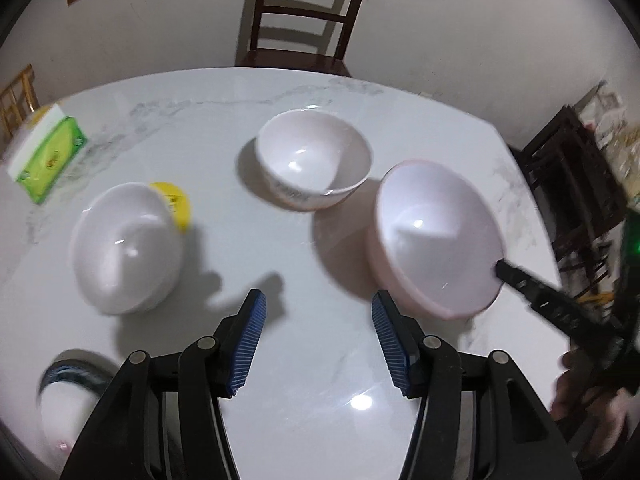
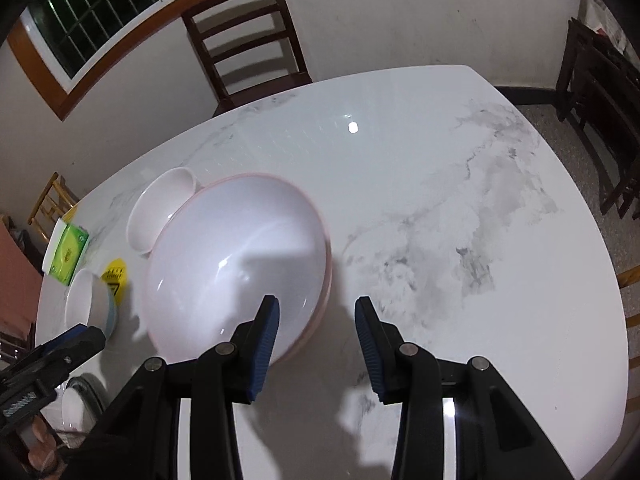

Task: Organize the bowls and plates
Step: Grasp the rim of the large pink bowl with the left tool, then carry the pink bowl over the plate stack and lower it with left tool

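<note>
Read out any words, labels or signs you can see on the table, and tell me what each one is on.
Nothing can be read word for word.
Green tissue box: printed label, too blurred.
Middle white bowl: dark lettering on its outer wall, too blurred.
Yellow object: black triangle warning sign, its text too small.

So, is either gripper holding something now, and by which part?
Nothing is clamped. The right gripper is open astride the near rim of the pink bowl, one finger inside it. The left gripper is open above the table.
</note>
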Demonstrator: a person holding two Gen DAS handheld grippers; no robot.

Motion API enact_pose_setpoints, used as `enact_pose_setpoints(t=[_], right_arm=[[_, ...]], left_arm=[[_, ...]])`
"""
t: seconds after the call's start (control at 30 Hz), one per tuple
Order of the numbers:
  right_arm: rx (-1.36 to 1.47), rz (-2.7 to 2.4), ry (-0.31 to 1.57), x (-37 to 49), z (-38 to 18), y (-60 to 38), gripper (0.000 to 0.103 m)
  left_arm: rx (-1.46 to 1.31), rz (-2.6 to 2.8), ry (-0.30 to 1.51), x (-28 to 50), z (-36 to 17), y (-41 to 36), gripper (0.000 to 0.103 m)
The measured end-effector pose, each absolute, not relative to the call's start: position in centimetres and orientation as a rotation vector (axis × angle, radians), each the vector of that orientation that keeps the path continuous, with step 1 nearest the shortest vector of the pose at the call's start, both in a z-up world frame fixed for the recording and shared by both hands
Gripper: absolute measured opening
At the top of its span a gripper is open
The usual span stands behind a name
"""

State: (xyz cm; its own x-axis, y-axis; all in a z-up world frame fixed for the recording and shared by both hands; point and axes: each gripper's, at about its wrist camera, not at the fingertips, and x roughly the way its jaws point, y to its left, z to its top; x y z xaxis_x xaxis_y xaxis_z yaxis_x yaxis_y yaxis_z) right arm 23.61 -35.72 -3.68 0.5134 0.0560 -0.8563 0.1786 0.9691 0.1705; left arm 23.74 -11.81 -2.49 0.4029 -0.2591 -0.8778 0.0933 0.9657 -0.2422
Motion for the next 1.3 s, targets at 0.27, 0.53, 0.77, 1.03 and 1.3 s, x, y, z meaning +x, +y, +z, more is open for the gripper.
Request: enact_pose_setpoints(t=[0.27, 0.53, 0.77, 1.03, 1.3], right_arm=[[0.254, -0.069, 1.062, 25.4, -5.5, -35.7, 0.04], [0.244, -0.059, 1.083, 25.9, -6.6, -35.8, 0.04], [0.23, -0.031, 1.081, 25.7, -7.1, -35.5, 0.026], [0.257, -0.011, 1.097, 24.5, -7.2, -34.9, 0.022], [0.24, -0.003, 1.101, 21.0, -6.0, -32.6, 0.022]], left_arm=[[-0.223, -0.242, 1.181, 27.5, -4.1, -14.2, 0.051], [-0.216, -0.227, 1.23, 28.5, -6.4, -15.6, 0.041], [-0.24, -0.279, 1.238, 28.6, -7.1, -16.2, 0.019], [-0.225, -0.292, 1.244, 27.6, -6.7, -16.0, 0.015], [-0.225, -0.29, 1.252, 25.0, -6.0, -14.8, 0.015]])
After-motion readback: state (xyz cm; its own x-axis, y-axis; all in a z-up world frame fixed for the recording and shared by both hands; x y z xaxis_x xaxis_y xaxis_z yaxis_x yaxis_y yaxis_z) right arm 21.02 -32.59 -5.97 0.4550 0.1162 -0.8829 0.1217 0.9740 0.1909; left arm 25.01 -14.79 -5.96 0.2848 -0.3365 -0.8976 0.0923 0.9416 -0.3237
